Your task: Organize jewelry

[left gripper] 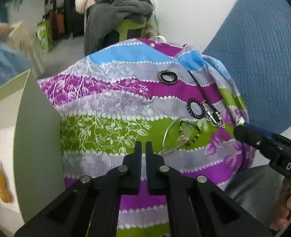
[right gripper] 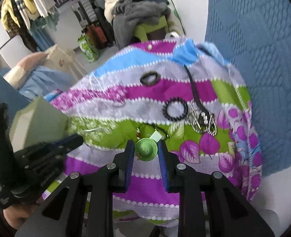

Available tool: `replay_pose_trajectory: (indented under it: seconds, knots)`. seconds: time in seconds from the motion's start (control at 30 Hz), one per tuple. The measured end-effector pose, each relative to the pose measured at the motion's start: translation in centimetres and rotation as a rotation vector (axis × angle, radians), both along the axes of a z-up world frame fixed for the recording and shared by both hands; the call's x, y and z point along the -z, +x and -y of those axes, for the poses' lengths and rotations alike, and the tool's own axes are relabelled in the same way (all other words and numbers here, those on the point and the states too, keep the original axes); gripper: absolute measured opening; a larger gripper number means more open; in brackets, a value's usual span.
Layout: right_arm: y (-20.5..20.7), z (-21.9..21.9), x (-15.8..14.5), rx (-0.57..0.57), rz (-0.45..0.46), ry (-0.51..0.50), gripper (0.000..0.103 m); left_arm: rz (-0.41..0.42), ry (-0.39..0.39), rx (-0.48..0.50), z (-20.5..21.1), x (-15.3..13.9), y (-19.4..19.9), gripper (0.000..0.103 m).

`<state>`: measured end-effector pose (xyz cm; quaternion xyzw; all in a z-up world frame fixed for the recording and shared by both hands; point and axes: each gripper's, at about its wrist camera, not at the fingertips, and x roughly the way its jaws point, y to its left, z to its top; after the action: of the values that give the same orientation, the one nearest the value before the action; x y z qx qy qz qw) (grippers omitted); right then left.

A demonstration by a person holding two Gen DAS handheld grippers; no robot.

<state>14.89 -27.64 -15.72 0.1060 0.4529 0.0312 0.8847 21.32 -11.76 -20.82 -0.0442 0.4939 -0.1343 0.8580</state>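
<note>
Green coiled hair clip (right gripper: 146, 148) clamped in right gripper (right gripper: 146, 150); left gripper (left gripper: 143, 148) empty, jaws nearly together.

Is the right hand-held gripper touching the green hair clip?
Touching. In the right wrist view the right hand-held gripper has both fingers pressed against the sides of the green hair clip, with no gap showing.

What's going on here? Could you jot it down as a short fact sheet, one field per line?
Setting: striped floral cloth used as the work surface
Right gripper: shut on a green spiral clip
Left gripper: nearly shut, holding nothing
Loose pieces on cloth: black oval ring, dark beaded bracelet, silver chain pendant
Container: open pale green box at left, yellow item inside
</note>
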Motion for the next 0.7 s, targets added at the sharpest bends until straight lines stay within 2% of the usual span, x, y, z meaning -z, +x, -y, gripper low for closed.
replay_pose_trajectory:
  seconds: [0.1, 0.27, 0.57, 0.7]
  knots:
    - [-0.2, -0.5, -1.3, -0.012, 0.027, -0.007, 0.022, -0.012, -0.023, -0.003, -0.6, 0.4, -0.3, 0.001]
    - [0.0, -0.9, -0.6, -0.018, 0.011, -0.017, 0.022, -0.015, -0.067, 0.032, -0.2, 1.3, -0.4, 0.003]
    - [-1.5, 2.6, 0.2, 0.083, 0.017, -0.009, 0.022, -0.099, -0.156, 0.108, 4.5, 3.6, 2.8, 0.004]
    - [-2.1, 3.9, 0.5, 0.108, 0.032, 0.001, 0.022, -0.115, -0.137, 0.16, 6.9, 4.3, 3.6, 0.007]
